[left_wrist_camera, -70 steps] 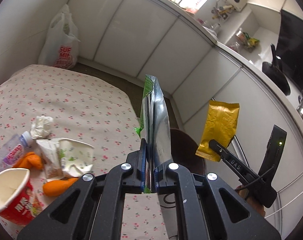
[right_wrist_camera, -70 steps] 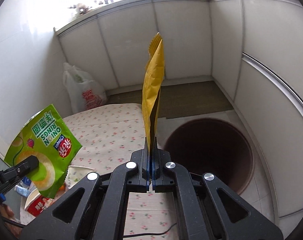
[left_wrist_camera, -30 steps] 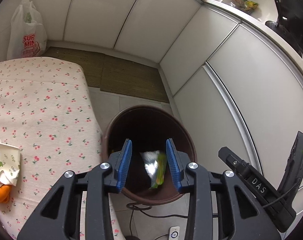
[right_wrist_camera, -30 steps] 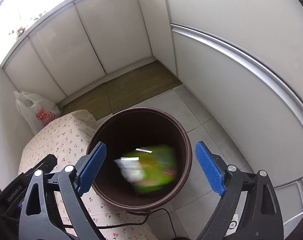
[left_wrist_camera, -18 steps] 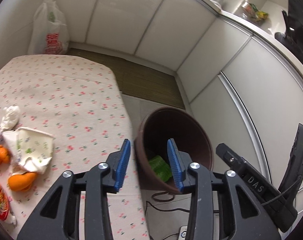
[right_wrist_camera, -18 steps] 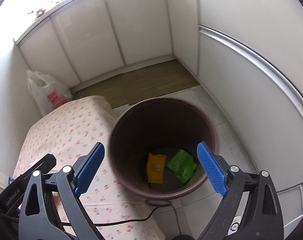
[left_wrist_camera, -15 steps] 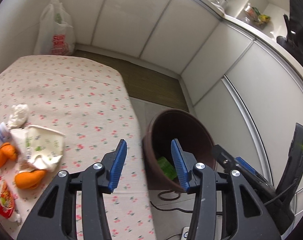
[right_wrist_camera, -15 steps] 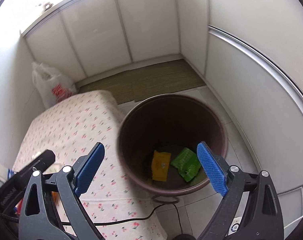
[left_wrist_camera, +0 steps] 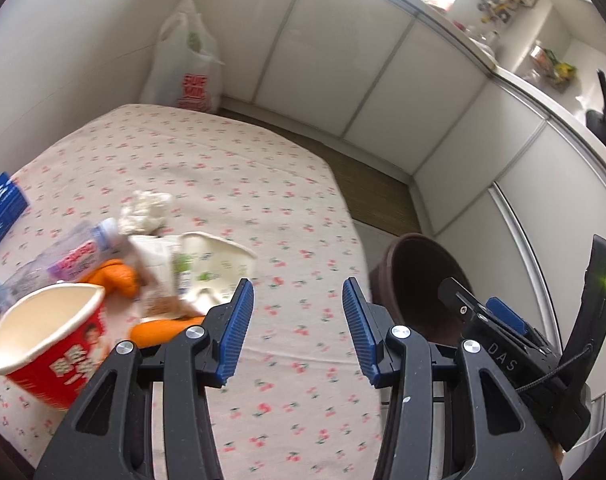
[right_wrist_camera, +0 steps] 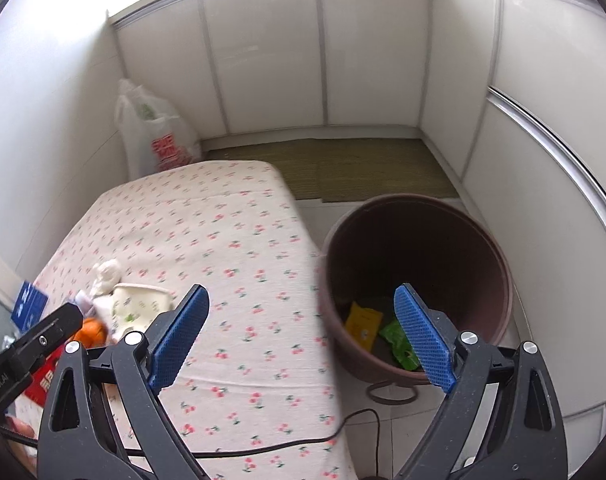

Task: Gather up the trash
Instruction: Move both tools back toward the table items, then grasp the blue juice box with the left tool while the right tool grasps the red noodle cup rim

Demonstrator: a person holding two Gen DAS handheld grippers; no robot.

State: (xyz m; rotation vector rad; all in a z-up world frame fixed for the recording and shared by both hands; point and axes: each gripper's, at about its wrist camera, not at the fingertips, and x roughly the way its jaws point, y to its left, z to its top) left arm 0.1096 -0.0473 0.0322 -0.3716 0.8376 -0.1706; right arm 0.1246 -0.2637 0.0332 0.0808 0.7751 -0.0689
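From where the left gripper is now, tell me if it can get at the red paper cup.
Probably yes. The left gripper is open and empty, and the red paper cup stands at the near left edge of the floral tablecloth with nothing over it.

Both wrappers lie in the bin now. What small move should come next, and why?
Probably bring the left gripper toward the red cup. Its jaws are open and empty, the brown bin holds the yellow wrapper and green wrapper, and trash remains on the table.

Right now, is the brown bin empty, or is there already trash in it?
Not empty. The right wrist view shows the brown bin holding a yellow wrapper and a green snack bag at its bottom.
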